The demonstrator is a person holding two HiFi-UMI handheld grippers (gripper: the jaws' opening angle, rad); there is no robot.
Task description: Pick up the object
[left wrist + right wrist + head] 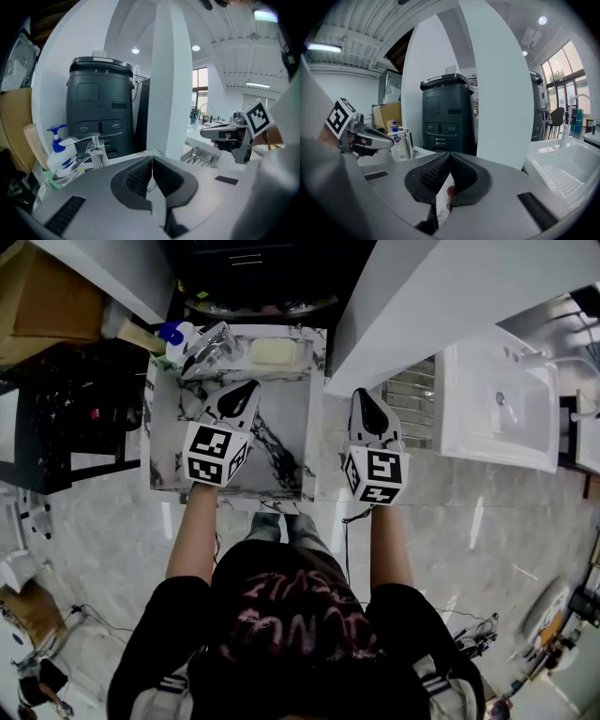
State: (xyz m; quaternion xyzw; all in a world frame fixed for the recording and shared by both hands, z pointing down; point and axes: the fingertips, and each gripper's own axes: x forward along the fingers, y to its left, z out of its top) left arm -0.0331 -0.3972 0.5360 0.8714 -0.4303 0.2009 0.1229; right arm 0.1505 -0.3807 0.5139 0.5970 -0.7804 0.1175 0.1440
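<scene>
A pale yellow bar (pixel 274 352), rounded-rectangular and matte, is lying on the back ledge of the black-veined marble basin (pixel 286 404), just right of the chrome faucet (pixel 208 348). The left gripper (pixel 246 387) is hovering over the basin, the right gripper (pixel 362 395) beside its rim. Both are pressing their ribbed black jaws together, gripping nothing.

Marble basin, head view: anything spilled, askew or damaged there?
Nothing stands out. The marble basin looks intact, the soap bar lies flat on its back ledge beside the faucet, and the pump bottle stands upright by the back left corner.
</scene>
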